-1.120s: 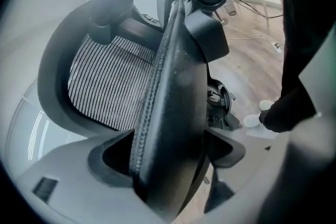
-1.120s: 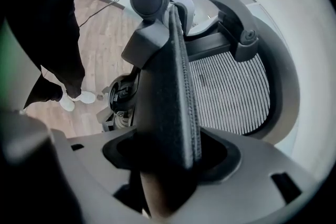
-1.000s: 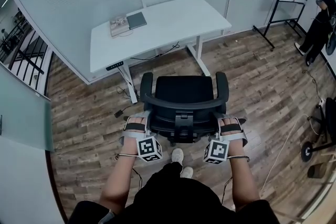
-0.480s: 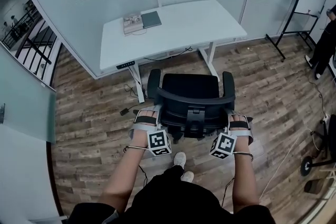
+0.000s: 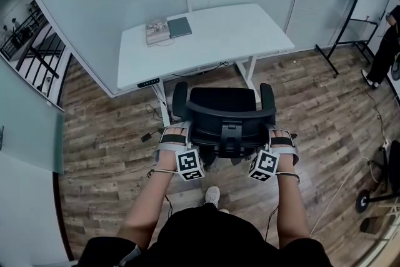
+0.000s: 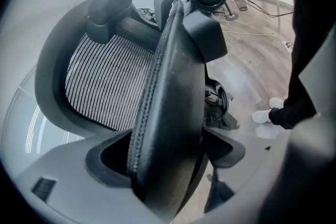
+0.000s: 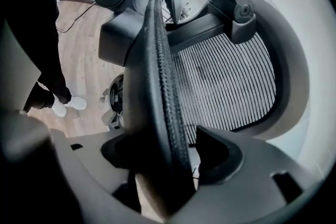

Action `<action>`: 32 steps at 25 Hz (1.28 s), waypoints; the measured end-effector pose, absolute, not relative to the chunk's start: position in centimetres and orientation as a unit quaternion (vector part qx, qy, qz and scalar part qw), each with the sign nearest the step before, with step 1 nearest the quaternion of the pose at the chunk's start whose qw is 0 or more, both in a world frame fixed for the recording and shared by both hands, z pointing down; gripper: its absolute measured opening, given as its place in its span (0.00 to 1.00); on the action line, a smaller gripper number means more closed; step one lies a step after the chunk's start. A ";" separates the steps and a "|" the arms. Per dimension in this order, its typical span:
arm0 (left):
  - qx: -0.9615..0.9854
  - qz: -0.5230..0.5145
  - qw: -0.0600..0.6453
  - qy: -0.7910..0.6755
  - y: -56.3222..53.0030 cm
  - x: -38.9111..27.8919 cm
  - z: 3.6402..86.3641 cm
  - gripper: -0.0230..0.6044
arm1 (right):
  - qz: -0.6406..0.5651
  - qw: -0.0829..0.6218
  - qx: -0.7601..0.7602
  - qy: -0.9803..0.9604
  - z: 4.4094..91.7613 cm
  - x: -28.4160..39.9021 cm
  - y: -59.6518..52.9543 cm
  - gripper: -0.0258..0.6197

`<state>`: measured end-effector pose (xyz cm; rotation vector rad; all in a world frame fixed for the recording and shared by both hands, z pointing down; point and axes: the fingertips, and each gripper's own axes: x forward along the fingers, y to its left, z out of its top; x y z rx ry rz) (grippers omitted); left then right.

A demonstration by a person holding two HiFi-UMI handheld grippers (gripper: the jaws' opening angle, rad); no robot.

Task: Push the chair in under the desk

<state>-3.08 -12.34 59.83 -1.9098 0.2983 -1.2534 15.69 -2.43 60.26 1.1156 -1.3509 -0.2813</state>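
Clamping opposite edges of the chair, left tool and right tool (desk only in head view).

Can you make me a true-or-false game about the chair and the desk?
1. The left gripper and the right gripper both clamp the backrest of the chair. True.
2. The chair is red. False: it is black.
3. The desk is white. True.
4. The chair sits fully under the desk. False: it stands out in front of it.
5. The desk is bare. False: books lie near its far left corner.
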 end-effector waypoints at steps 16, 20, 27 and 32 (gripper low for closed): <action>-0.752 -0.496 0.405 0.157 -17.6 -1.9 59.2 0.71 | -0.137 0.625 0.478 -0.602 60.3 17.4 -8.4 0.51; -0.750 -0.499 0.402 0.162 -19.2 -1.9 59.1 0.71 | -0.140 0.622 0.475 -0.606 60.1 17.4 -10.3 0.51; -0.750 -0.494 0.401 0.181 -21.6 -2.0 58.7 0.71 | -0.141 0.622 0.471 -0.610 60.1 17.4 -12.7 0.51; -0.749 -0.491 0.403 0.187 -23.0 -2.0 58.6 0.71 | -0.140 0.619 0.471 -0.613 60.3 17.4 -14.1 0.51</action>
